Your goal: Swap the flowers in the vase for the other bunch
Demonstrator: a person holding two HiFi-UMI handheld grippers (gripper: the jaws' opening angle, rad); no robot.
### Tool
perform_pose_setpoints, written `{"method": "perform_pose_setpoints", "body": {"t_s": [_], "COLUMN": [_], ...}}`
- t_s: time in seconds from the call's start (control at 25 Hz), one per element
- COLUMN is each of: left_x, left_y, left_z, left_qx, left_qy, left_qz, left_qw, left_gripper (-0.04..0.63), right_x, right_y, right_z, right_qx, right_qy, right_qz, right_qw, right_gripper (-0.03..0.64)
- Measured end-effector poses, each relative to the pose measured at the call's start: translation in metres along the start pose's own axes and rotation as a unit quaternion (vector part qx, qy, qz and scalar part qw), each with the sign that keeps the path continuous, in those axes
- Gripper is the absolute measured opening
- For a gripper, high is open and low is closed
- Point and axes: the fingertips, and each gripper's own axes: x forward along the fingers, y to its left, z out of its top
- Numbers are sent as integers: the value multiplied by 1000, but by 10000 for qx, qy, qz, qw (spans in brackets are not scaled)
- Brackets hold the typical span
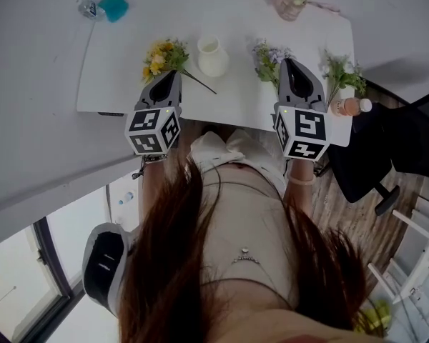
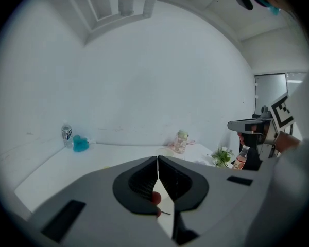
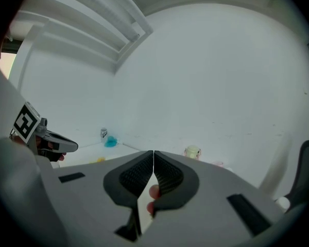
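Observation:
A white vase (image 1: 211, 56) stands mid-table with no flowers showing in it. A yellow bunch (image 1: 164, 54) lies to its left, its stem pointing toward the table's near edge. A purple bunch (image 1: 267, 57) lies to the vase's right. My left gripper (image 1: 173, 74) hovers over the near side of the yellow bunch with its jaws shut (image 2: 158, 161) and nothing between them. My right gripper (image 1: 289, 63) is beside the purple bunch, likewise shut (image 3: 153, 156) and empty. Neither gripper view shows the vase or these two bunches.
A green sprig (image 1: 341, 73) and a peach bottle (image 1: 350, 106) sit at the table's right end. A jar (image 1: 293, 2) stands at the far edge, and a water bottle (image 1: 91, 8) with a teal object (image 1: 115, 7) at the far left. A black chair (image 1: 386, 148) stands to the right.

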Motion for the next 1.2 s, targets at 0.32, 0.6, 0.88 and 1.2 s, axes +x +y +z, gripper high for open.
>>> {"method": "perform_pose_setpoints", "body": {"t_s": [0.32,0.6,0.88,1.2], "left_x": [-1,6,0,1], "left_y": [-27,-39,-36,-20], "left_z": [-3,-11,-8,-7], "left_qx": [4,113,62,42], "left_qy": [-107,-77,-189,-265], "left_qz": [76,226,430,611], "left_qw": [9999,9997,9989,9978], "left_gripper": [3,3,3,3], "right_x": [-2,1,4,14], "right_y": [-26,-48,-50,-61], "right_z": [-15,-28,-31,-49], "right_qx": [20,195,203,256], "right_qy": [82,98,87,317], "right_qz": [73,134,234,279], "right_qw": [9999,9997,9995,9988], "right_gripper": [27,28,26,28]}}
